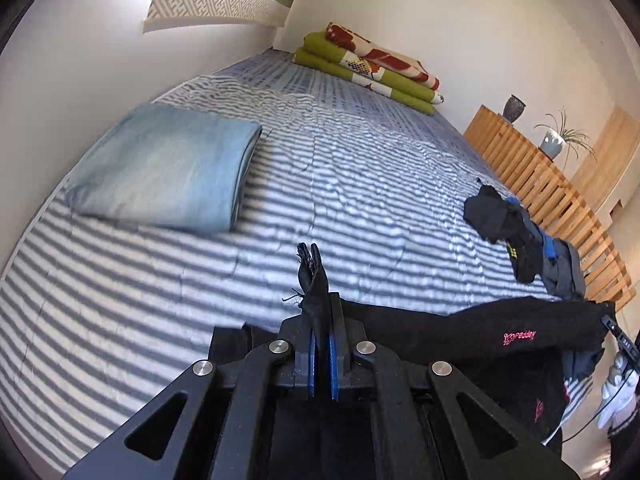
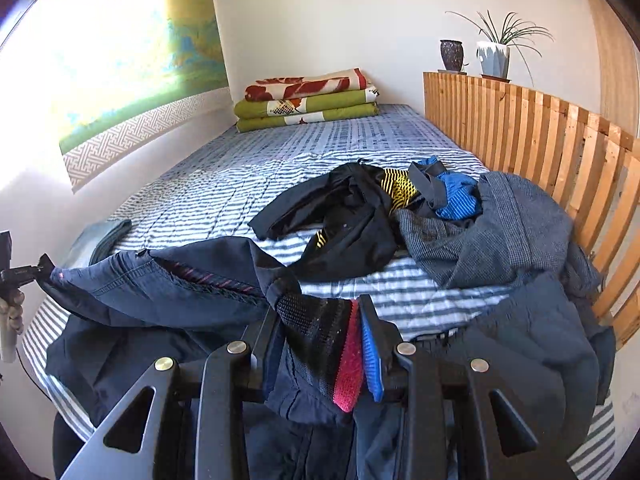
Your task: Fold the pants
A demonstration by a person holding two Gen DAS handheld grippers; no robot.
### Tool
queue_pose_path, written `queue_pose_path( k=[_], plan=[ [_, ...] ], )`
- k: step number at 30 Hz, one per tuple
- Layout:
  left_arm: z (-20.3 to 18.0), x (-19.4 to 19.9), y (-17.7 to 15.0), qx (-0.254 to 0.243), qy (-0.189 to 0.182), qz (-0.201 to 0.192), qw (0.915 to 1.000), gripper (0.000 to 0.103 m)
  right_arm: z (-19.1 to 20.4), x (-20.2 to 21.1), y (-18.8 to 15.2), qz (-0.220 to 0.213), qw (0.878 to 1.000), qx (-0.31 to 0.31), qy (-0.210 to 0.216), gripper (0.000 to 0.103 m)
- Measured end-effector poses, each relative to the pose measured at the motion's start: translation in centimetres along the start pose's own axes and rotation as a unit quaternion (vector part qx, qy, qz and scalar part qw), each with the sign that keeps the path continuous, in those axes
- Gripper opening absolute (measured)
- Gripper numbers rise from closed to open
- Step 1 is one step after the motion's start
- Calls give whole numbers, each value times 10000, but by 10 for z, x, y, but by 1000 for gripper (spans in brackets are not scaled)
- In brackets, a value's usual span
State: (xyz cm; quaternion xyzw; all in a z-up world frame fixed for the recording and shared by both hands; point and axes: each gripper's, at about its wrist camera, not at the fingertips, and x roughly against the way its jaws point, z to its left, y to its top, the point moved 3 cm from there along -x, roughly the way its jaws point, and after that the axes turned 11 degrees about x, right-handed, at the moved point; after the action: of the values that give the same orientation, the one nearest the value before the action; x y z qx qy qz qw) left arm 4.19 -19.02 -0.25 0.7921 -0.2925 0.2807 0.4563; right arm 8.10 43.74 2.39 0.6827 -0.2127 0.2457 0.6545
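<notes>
While I hold the pants (image 2: pixel 168 292) up off the bed (image 1: pixel 360 184) by the waistband, they hang stretched between my two hands, which I judge is the way to square them before laying them flat for a fold. My left tongs (image 1: pixel 322 320) are pinched almost fully closed on a thin corner of the black fabric, its frayed end poking out past the tips. My right tongs (image 2: pixel 320 344) stand partly open, clamped on a thick bunch of waistband with mesh lining and pink elastic between the pads. The pants sit at the near edge of the bed.

The bed wears a blue-and-white striped cover. A folded jeans stack (image 1: pixel 168 168) lies on the left, a heap of unfolded clothes (image 2: pixel 420 216) on the right by the slatted wooden rail (image 2: pixel 540 140), and folded quilts (image 2: pixel 308 100) at the far end against the wall. Two pots stand on the rail.
</notes>
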Motion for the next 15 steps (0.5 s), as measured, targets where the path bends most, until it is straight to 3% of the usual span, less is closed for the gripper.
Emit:
queue_pose_path(
  k=[6,9,10,11,14,15],
  plan=[
    [40,2,-75,138,187,493,9985,7,25,19,-73,274,9991,331,-54,31],
    [53,8,-95,336,102,613,9975,10,34,20,-104,639,9959,638,-31,34],
    [55,14,-99,381,59,599,9975,14,36,20,-116,843,9939,709,6,34],
    [56,19,-98,423,36,569,9975,24,36,23,-126,981,9923,753,26,34],
    [62,39,-95,606,16,365,9975,49,27,40,-142,1053,9921,671,-81,34],
    [64,43,-95,663,3,319,9973,50,22,47,-142,1010,9931,580,-120,34]
  ],
)
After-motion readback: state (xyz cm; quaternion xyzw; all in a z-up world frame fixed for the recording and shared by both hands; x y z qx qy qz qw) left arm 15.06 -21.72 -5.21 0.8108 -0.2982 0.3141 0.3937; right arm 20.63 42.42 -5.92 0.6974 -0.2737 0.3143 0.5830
